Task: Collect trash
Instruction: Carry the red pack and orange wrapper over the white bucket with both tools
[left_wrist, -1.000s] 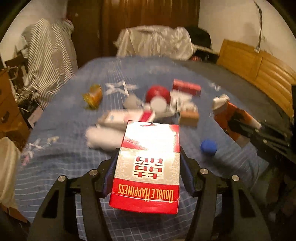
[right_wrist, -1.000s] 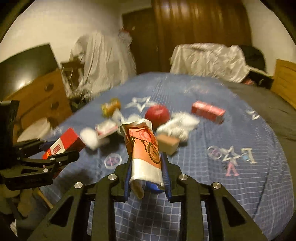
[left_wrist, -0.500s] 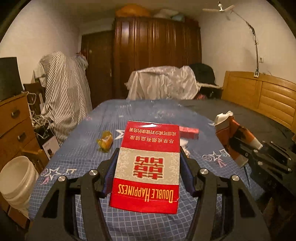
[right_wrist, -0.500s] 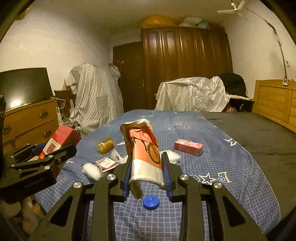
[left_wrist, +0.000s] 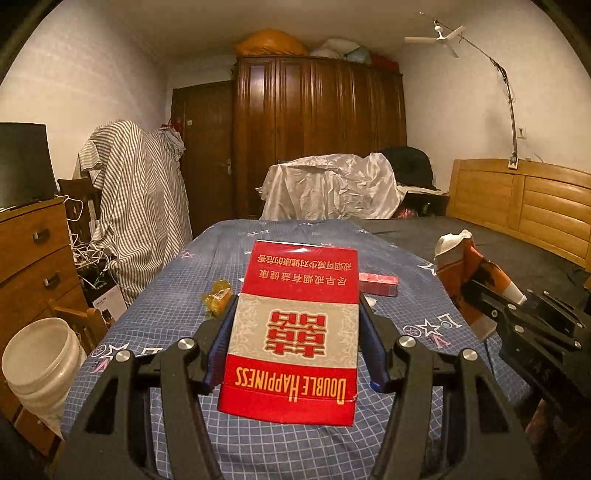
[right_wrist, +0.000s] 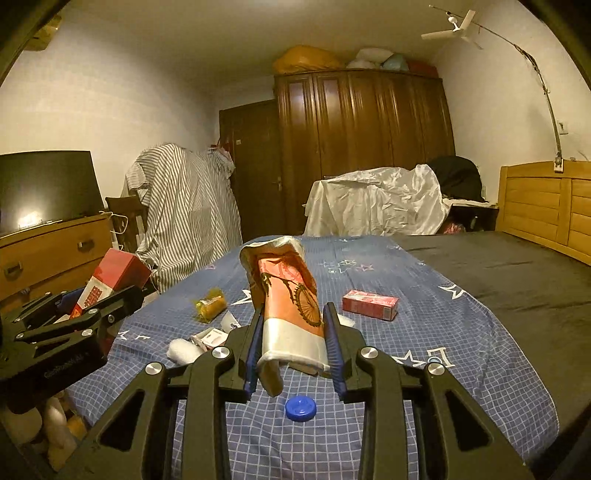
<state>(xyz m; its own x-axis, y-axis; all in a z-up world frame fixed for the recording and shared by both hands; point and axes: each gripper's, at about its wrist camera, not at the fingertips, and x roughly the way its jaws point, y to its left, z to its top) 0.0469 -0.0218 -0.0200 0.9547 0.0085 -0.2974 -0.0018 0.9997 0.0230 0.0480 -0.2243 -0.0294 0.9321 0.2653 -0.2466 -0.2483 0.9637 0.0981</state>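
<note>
Being gripped between the blue-padded fingers of the left gripper (left_wrist: 295, 317) is a flat red, white and gold cardboard cigarette pack (left_wrist: 295, 332) printed "DOUBLE HAPPINESS"; the pads are being pressed against its two long edges, and the pack is being held tilted above the near end of the blue checked bedsheet with white stars (left_wrist: 295, 443). The same pack is being seen edge-on at the left of the right wrist view, clamped in that gripper.

The right gripper (right_wrist: 293, 328) is being kept closed on a crumpled orange and white paper cup printed with a bicycle (right_wrist: 291, 306); the cup is being squeezed nearly flat between the pads, with its torn open mouth pointing away and up. In the left wrist view the cup (left_wrist: 469, 269) is being held at the right, above the sheet.

Other trash is being left lying on the bedsheet: a round blue plastic bottle cap (right_wrist: 300, 408) just below the right gripper's fingers, a small red rectangular carton (right_wrist: 369, 304) farther out to the right, a crumpled yellow transparent wrapper (right_wrist: 210, 304) to the left, and a white wad of tissue (right_wrist: 183, 349) beside a small white and red paper packet (right_wrist: 212, 336).

A white plastic bucket (left_wrist: 40, 365) is being seen standing on the floor at the left of the bed, beside a wooden chest of drawers (left_wrist: 33, 258).
</note>
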